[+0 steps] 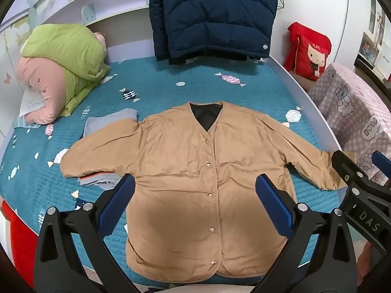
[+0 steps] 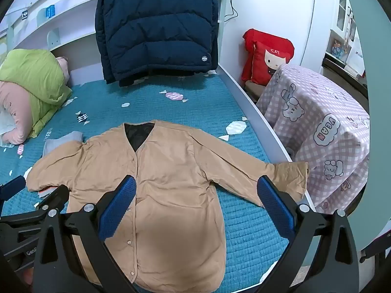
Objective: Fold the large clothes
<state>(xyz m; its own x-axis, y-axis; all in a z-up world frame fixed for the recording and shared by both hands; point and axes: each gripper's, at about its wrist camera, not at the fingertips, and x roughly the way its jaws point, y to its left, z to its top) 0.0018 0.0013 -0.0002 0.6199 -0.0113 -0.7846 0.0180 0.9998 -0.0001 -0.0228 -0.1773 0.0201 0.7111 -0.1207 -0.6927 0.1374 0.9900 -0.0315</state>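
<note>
A tan snap-front jacket lies flat and face up on the teal bed cover, sleeves spread to both sides, collar far from me. It also shows in the right wrist view. My left gripper is open and empty, held above the jacket's lower front. My right gripper is open and empty above the jacket's right side, near the right sleeve, whose cuff hangs past the bed edge. The right gripper also shows in the left wrist view.
Folded grey clothes lie under the jacket's left sleeve. A green and pink quilt bundle sits far left. A navy puffer jacket hangs at the bed's far end. A checked pink cloth covers furniture right of the bed, with a red cushion behind.
</note>
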